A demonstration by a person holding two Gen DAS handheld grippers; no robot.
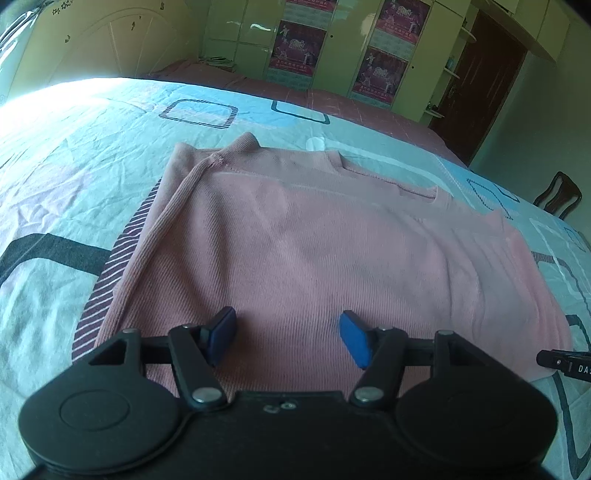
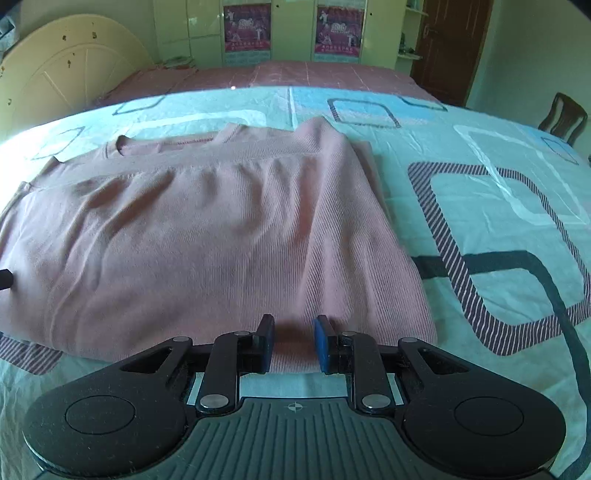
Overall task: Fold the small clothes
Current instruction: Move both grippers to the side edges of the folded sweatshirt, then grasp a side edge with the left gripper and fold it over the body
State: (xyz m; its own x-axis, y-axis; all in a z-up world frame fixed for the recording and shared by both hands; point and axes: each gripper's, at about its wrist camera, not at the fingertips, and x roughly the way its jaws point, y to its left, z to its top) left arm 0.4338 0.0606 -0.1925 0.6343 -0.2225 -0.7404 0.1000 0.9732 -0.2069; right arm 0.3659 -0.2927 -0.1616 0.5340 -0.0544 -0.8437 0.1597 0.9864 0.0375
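A pink ribbed garment [image 1: 314, 243] lies flat on the bed, its sides folded in and its neckline at the far edge. My left gripper [image 1: 288, 338] is open, its blue pads spread over the near hem, holding nothing. In the right wrist view the same garment [image 2: 207, 236] fills the middle and left. My right gripper [image 2: 293, 343] hovers at the near right corner of the hem, its jaws partly open with a narrow gap and no cloth between the pads. The right gripper's tip shows at the right edge of the left wrist view [image 1: 565, 362].
The bed sheet [image 2: 480, 206] is light blue with striped and dark square patterns. A pink bedspread [image 2: 295, 75] lies beyond it. A headboard [image 2: 66, 74], wardrobes with posters [image 2: 247, 29], a brown door [image 2: 450, 48] and a wooden chair [image 2: 563, 116] stand around.
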